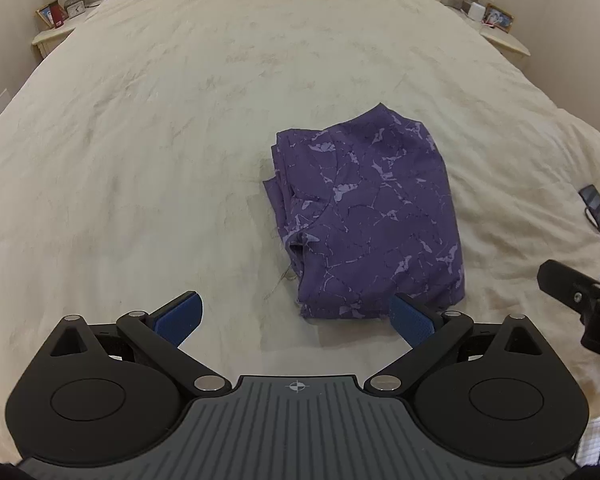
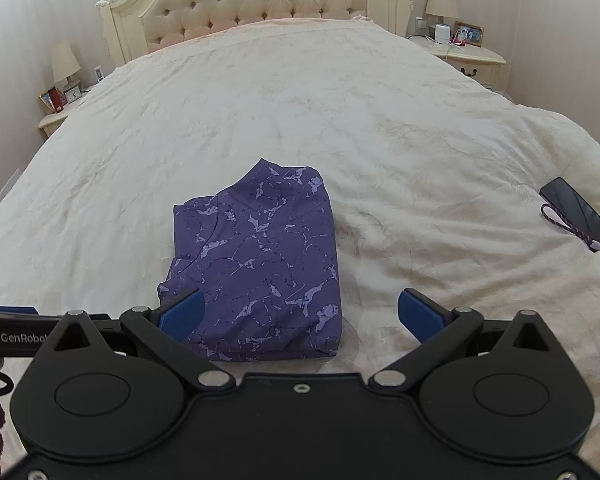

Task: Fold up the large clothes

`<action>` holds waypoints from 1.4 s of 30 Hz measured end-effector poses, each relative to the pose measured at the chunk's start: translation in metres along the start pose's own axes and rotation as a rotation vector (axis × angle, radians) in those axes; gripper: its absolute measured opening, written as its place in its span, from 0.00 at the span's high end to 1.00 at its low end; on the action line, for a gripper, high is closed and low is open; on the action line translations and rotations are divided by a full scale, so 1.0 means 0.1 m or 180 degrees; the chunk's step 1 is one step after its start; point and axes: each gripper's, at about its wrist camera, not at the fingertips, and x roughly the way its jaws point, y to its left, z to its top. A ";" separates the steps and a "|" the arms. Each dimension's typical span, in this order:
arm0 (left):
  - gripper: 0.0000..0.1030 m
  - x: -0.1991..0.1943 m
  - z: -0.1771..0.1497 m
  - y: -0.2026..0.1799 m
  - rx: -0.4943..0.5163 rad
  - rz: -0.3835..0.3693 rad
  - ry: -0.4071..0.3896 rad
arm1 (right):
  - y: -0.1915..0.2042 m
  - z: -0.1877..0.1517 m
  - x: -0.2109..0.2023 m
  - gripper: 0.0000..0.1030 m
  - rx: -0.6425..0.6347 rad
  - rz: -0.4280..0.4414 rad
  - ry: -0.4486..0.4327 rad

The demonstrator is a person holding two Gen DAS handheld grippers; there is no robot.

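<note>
Left gripper (image 1: 296, 320): right up close, blue pads spread wide, nothing between them, hovering over bare bedspread just short of the bundle's near edge.
Right gripper (image 2: 302, 316): jaws wide apart too, empty, poised over the near edge of the cloth; its left pad overlaps the bundle's near-left corner in view, whether touching I cannot tell.
Purple garment (image 2: 260, 268): folded into a compact rectangle, dark purple with a pale marbled print, lying flat on the bed, dead ahead at 12 o'clock of the right gripper and at about 1 o'clock of the left.
Fold state: looks close to finished, I'd judge; layered edges stack loosely along its left side (image 1: 288, 200) and bulge a little.
Handling: soft, light, thin fabric by the look of it; limp, likely to slide open if lifted by one layer.
Where to grip: pinch through all layers at the near corners, or tuck that loose left stack.
Bed (image 2: 380, 128): cream bedspread, rumpled, carrying everything.
Phone (image 2: 576, 208): at 2 o'clock, well apart from the cloth, strap trailing.
Nightstands: far off at 10 and 1 o'clock, lamps on them.
</note>
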 end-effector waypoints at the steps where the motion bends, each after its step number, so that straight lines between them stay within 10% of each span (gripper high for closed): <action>1: 0.02 0.00 0.00 -0.01 -0.0001 0.0006 0.0005 | 0.00 0.00 0.00 0.01 0.0000 0.0002 0.0000; 42: 0.02 0.33 -0.04 -0.34 -0.0101 0.0261 0.0205 | -0.36 0.08 0.53 0.01 -0.0129 0.0168 0.0279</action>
